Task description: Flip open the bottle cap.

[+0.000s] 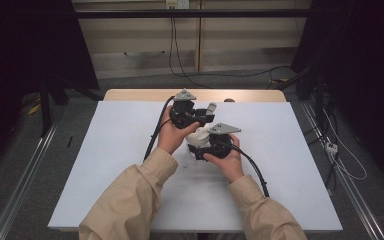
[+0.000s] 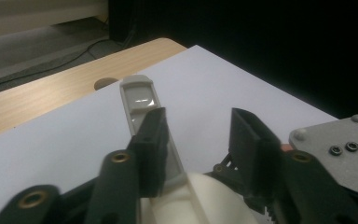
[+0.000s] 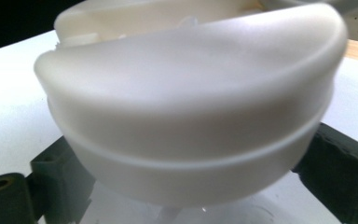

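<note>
White rounded container [image 3: 191, 116], held above the middle of the bench [image 1: 105, 165] between my two claws. In the right gripper view its domed body sits between the two black jaws, which stand wide and appear to bear on its flanks; I read this as a grip on the container by the right claw [image 1: 211, 148]. A grey flat handle-like tab [image 2: 142, 100] projects from the container toward the far edge of the bench. In the left gripper view the left claw [image 2: 200, 140] is partly open: one jaw lies against the tab, the other stands apart from it, so nothing is pinched.

Risk, as I judge it: with the left claw loose, the container hangs on the right claw alone. Its smooth curved wall could slide out of the jaws if I tilt or ease that hand, and it would drop onto the white sheet [image 1: 280, 190].
</note>
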Tool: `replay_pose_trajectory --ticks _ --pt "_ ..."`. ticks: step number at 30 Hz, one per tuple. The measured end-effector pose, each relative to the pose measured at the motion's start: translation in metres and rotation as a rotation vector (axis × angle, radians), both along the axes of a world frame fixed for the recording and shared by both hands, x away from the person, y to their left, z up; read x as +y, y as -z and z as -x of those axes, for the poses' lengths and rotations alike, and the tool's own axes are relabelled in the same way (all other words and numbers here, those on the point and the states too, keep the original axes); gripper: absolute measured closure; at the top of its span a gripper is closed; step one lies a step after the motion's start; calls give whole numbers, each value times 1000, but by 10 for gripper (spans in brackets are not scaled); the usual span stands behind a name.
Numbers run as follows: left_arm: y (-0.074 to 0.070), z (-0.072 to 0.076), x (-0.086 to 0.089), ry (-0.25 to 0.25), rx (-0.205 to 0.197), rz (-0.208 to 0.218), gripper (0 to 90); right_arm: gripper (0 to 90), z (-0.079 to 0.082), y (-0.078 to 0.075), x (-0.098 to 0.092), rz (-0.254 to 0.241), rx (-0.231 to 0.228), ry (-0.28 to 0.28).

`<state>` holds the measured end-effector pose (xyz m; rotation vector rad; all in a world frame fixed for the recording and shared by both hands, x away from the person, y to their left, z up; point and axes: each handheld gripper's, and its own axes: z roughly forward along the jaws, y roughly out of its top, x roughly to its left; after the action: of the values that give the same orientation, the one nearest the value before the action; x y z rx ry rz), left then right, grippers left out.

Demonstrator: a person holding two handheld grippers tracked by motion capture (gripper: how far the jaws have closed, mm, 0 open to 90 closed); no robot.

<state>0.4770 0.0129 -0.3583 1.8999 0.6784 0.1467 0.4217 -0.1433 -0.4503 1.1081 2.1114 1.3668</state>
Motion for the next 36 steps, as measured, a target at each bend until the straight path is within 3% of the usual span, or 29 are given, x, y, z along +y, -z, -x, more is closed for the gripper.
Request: replay_pose_trajectory --ticks 10,17,28,33,36 --pt "0 17 25 1 3 37 362 69 10 4 -8 7 30 -14" --pt "7 30 48 -7 5 20 286 69 23 4 -18 15 55 -19" --pt "23 50 77 10 29 20 205 66 47 -3 -31 19 28 -42" --pt "31 59 87 19 24 -10 178 72 58 -6 -38 31 15 -54" --pt "40 64 95 20 41 -19 171 74 63 -4 -45 30 25 -49"
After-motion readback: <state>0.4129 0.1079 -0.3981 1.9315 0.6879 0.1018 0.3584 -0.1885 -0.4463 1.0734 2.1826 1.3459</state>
